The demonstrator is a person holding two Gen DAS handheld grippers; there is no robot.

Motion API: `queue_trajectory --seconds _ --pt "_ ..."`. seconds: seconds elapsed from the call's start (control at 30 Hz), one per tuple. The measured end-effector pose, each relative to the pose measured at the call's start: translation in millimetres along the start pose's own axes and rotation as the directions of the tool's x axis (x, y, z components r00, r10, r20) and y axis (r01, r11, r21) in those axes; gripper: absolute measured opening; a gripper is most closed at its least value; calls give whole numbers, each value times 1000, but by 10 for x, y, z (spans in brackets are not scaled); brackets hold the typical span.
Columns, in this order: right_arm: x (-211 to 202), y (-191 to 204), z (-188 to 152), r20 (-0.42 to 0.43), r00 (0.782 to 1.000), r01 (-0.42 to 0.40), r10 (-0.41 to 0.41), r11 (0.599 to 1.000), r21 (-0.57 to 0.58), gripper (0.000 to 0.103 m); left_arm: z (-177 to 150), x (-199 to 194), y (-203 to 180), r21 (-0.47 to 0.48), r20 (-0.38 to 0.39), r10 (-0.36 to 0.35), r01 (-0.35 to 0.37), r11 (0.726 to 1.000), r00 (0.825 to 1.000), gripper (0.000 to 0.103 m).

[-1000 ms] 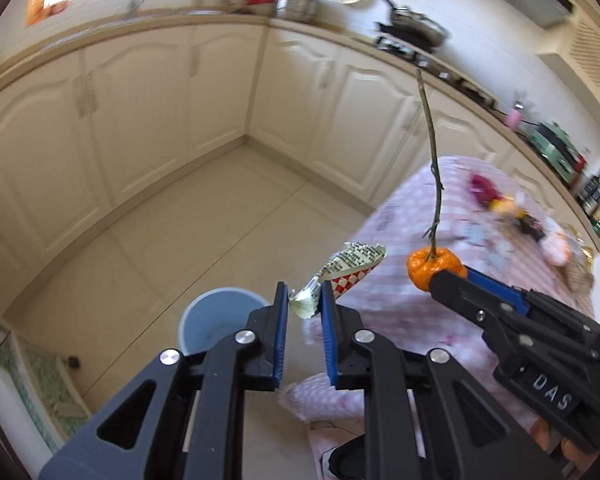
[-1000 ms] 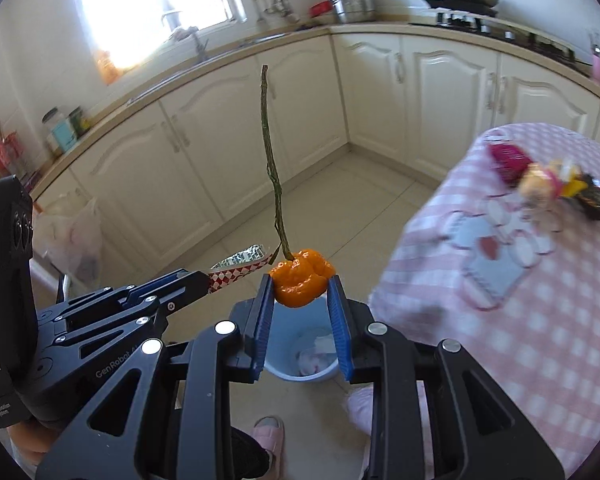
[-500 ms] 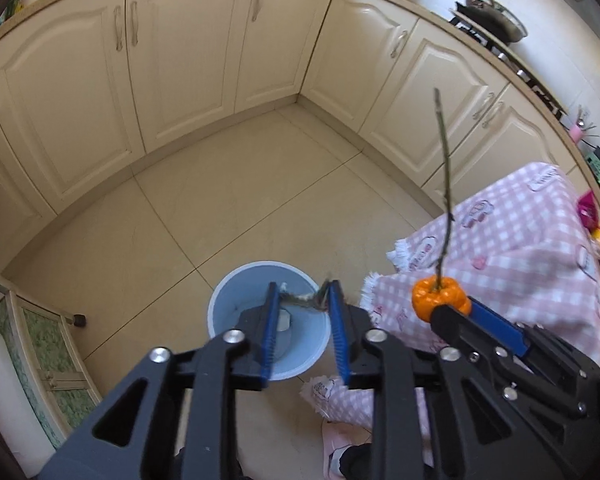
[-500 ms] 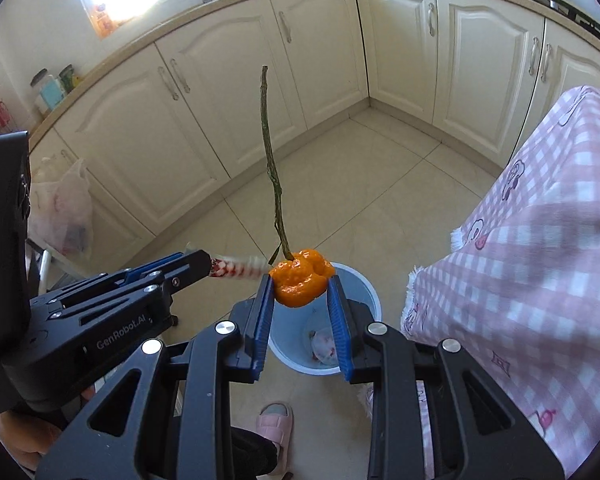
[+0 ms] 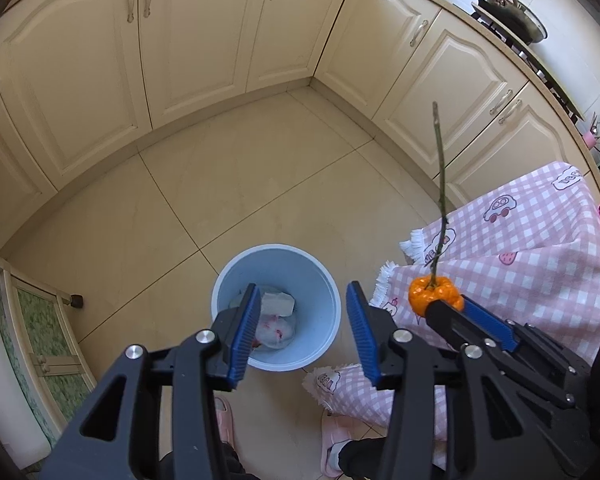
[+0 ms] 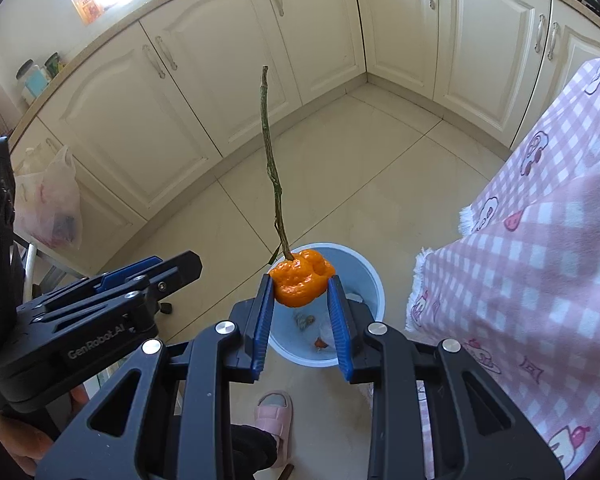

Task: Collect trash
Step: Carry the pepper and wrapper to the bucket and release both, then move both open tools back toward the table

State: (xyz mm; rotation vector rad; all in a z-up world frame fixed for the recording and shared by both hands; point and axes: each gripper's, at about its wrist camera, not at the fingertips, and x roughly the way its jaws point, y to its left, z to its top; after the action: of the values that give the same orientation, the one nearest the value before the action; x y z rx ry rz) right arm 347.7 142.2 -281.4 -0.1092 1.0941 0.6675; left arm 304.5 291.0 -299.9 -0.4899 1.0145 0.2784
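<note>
Right gripper (image 6: 301, 294) is clamped on the orange pepper (image 6: 301, 284), long stem (image 6: 272, 164) sticking up toward 12. Left gripper (image 5: 300, 318) hangs spread wide, nothing in it. Blue bin (image 6: 369, 280) sits just beyond, partly under the pepper. I'd centre over the bin mouth before letting go, since that stem could catch the rim.

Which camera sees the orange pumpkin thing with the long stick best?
The right wrist view: the orange pumpkin sits front and centre, pinched between the right gripper jaws, its stem pointing up. The left wrist view shows it smaller, off to the side, partly hidden.
</note>
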Motion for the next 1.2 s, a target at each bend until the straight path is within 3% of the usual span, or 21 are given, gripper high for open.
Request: queue_trajectory --seconds 0.27,0.37,0.43,0.63,0.9,1.2 --pt "-1 80 73 26 1000 -12 13 1000 -16 26 65 -159 45 -17 38 -6 7 1000 999 46" --pt "-38 83 136 69 997 -17 18 1000 -11 31 99 -255 78 -32 65 -4 6 999 998 51" --pt "-59 68 164 80 997 -10 11 1000 -9 39 122 -315 95 -40 76 -5 8 999 997 52" --pt "-311 9 172 129 991 18 -17 1000 -8 41 138 -509 14 -19 102 -25 27 999 994 53" --pt "-900 -219 47 223 972 70 -73 997 22 42 45 -844 -401 51 141 -69 62 997 988 54" --pt "-1818 -761 -241 369 914 129 -168 983 129 45 -188 -1262 -1349 225 184 -166 123 967 969 58"
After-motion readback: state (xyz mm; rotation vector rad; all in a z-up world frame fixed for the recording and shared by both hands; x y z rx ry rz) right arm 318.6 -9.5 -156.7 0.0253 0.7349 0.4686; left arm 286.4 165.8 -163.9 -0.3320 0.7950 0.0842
